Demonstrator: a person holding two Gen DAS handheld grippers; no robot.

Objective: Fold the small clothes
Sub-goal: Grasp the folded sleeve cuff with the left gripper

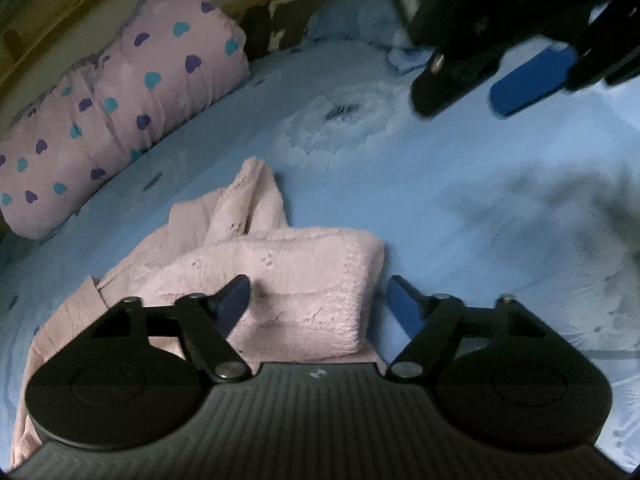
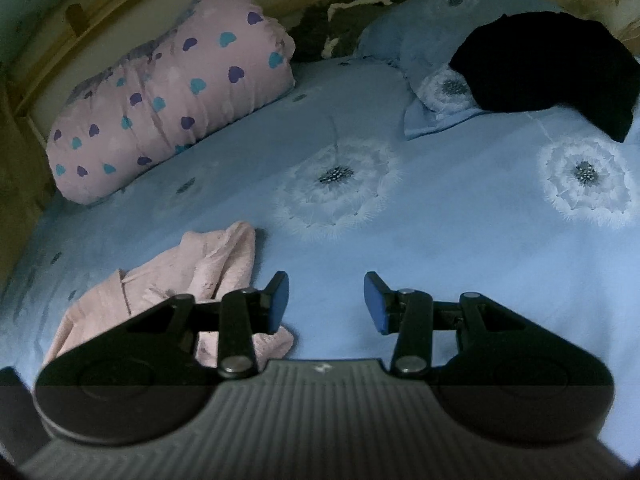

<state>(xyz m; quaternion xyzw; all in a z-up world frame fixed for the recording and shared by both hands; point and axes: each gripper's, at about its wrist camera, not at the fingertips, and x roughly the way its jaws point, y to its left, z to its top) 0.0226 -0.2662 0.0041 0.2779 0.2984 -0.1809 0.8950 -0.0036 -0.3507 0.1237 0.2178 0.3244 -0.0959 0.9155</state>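
Because the pink garment [image 1: 280, 296] looks soft, light and floppy, the half-open left gripper [image 1: 318, 304] straddling its folded edge should pinch there, while the right gripper [image 2: 326, 304] hangs partly open and empty.

Right tool [image 2: 326, 304] open, empty above blue sheet [image 2: 440, 240]; pink garment [image 2: 192, 272] left.

Left wrist: low over the bed [image 1: 400, 200], facing 12 o'clock.
Right wrist: higher, same heading.
Shared: pillow [image 1: 120, 100] [image 2: 172, 92] at 10 o'clock.
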